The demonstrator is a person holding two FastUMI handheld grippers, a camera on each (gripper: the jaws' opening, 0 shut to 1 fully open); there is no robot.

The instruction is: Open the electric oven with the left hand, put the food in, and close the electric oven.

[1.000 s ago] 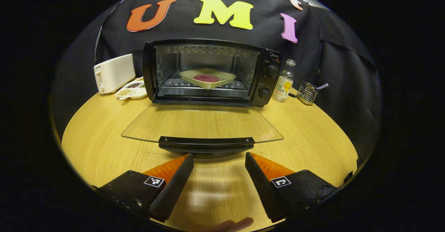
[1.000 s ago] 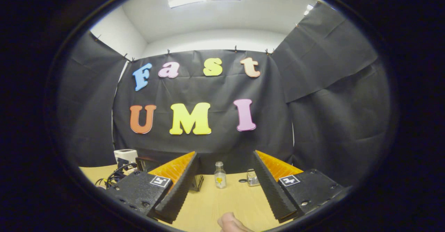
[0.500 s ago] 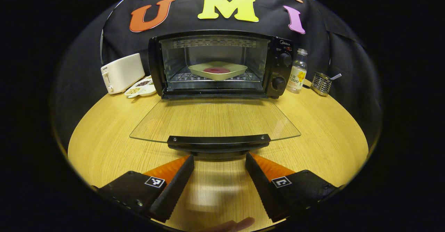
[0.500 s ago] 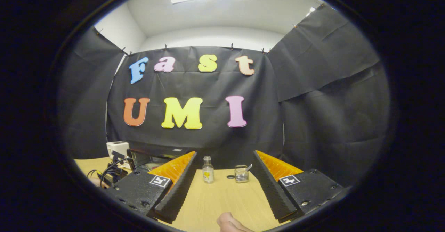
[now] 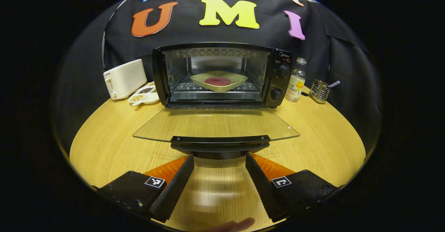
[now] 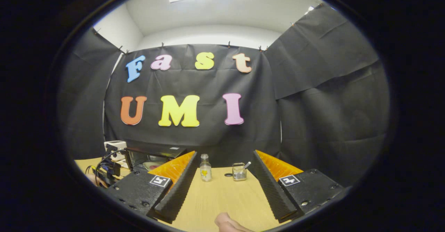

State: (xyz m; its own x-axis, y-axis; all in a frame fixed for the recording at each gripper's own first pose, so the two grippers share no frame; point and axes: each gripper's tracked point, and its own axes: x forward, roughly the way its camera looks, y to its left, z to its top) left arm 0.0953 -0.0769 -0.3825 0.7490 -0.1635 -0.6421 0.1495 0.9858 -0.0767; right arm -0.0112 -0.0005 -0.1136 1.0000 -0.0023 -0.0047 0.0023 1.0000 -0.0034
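Observation:
A black electric oven (image 5: 278, 79) stands at the back of the wooden table, its glass door (image 5: 215, 124) folded down flat toward me. On the rack inside sits a pale square dish (image 5: 219, 80) holding a round dark red food (image 5: 217, 81). My left gripper (image 5: 219, 160) is open, its fingertips just short of the door's black handle (image 5: 219, 142) and apart from it. In the right gripper view, my right gripper (image 6: 224, 162) is open and empty, raised above the table; the oven (image 6: 153, 154) appears low at the left behind its left finger.
A white toaster (image 5: 124, 78) and a small white dish of grains (image 5: 143, 96) stand left of the oven. To its right are a clear bottle (image 5: 294, 84) and a wire holder with a utensil (image 5: 320, 91). The other gripper's cabled body (image 6: 104, 169) shows at the left.
The left gripper crept closer to the door handle and tilted slightly. The right gripper view swung to the right, bringing the oven, bottle and holder more into sight.

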